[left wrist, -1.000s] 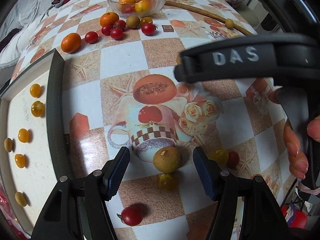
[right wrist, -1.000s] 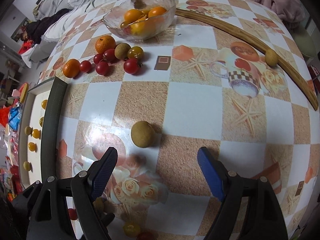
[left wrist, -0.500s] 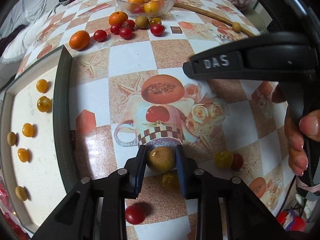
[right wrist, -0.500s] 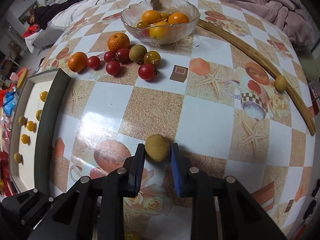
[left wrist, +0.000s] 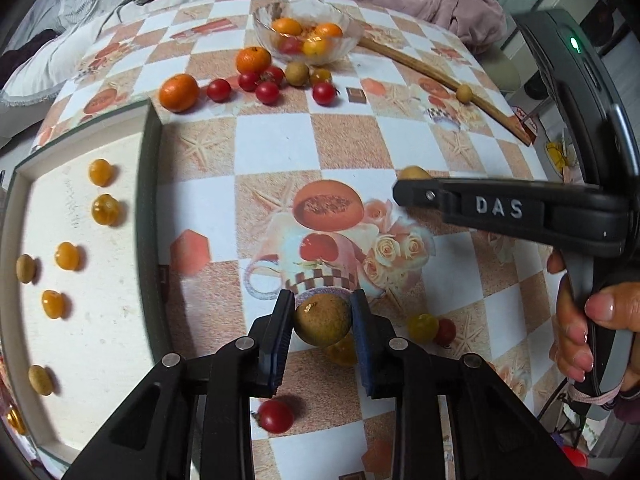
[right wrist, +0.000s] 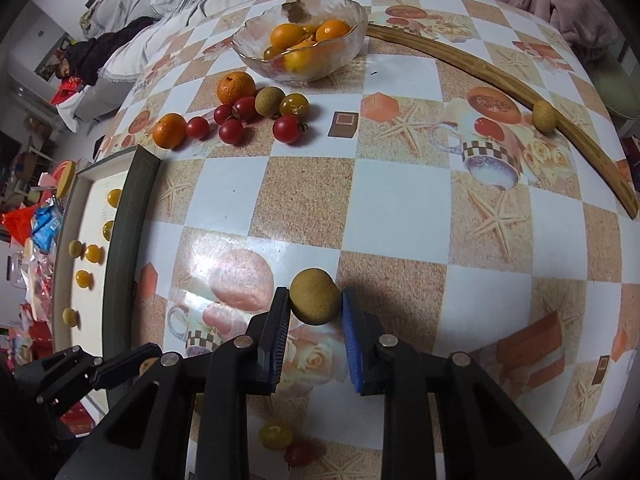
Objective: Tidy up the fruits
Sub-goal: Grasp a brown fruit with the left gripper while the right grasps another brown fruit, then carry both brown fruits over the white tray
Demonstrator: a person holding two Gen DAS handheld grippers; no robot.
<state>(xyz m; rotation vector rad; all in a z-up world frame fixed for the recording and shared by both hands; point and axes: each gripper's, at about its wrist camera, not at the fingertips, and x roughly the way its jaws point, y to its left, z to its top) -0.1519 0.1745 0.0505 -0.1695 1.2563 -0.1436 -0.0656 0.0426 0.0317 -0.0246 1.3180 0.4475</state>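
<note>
My left gripper (left wrist: 322, 320) is shut on a brown longan (left wrist: 322, 319) and holds it above the patterned table. My right gripper (right wrist: 314, 302) is shut on another brown longan (right wrist: 315, 295), also lifted; it shows in the left wrist view as a black arm (left wrist: 500, 208) at the right. A white tray with a dark rim (left wrist: 146, 200) lies at the left and holds several small yellow fruits (left wrist: 105, 209). A glass bowl (right wrist: 304, 36) with oranges stands at the far side. Oranges (right wrist: 235, 87), red tomatoes (right wrist: 286, 128) and a longan (right wrist: 269, 101) lie in front of it.
A curved wooden stick (right wrist: 500, 76) lies at the far right with a longan (right wrist: 544, 117) against it. A red tomato (left wrist: 275, 416) and a yellow and a red tomato (left wrist: 422, 326) lie near my left gripper. Bedding and clothes surround the table.
Both grippers closed on their longans and lifted them off the table. Both have pulled back and up, so more of the table shows.
</note>
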